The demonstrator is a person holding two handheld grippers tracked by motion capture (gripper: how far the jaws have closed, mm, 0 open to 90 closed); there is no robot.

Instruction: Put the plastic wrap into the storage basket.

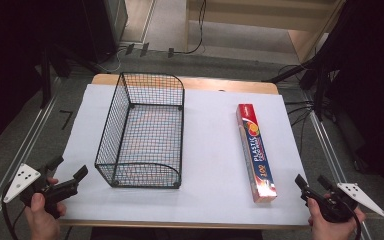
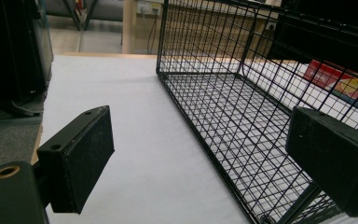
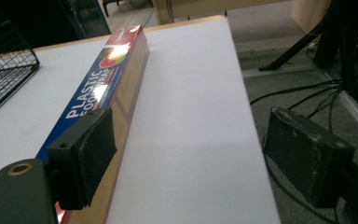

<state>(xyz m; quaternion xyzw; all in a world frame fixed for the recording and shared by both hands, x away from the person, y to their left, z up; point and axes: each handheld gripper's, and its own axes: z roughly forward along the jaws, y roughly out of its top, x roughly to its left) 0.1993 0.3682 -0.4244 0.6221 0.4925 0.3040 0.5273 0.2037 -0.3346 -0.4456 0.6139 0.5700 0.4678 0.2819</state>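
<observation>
Nearest in the high view are two hands at the near edge of the table. The left hand [image 1: 40, 212] holds the left black two-jaw gripper [image 1: 71, 171] at the near left corner. Its jaws are wide apart and hold nothing. The right hand [image 1: 330, 222] holds the right black two-jaw gripper [image 1: 314, 181] at the near right corner. Its jaws are wide apart too, and nothing is between them.

A white sheet [image 1: 210, 145] covers most of the wooden table [image 1: 230, 85]. A black wire basket [image 1: 142, 132] with a mesh floor sits on the left half of the sheet. It is long from near to far, and its near end is just to the right of the left gripper. Nothing lies inside the basket.

A long thin box of plastic food wrap [image 1: 256, 152], coloured red, blue and orange, lies flat on the right half of the sheet. It runs from near to far, well apart from the basket. Its near end is close to the right gripper but does not touch it.

In the left gripper view, the basket [image 2: 242, 121] is close ahead, and its near corner sits by the right jaw. In the right gripper view, the box [image 3: 107, 88] stretches away behind the left jaw, with bare white sheet [image 3: 191, 116] between the two jaws.

Grey floor, black cables [image 1: 300, 107] and dark stands are around the table.
</observation>
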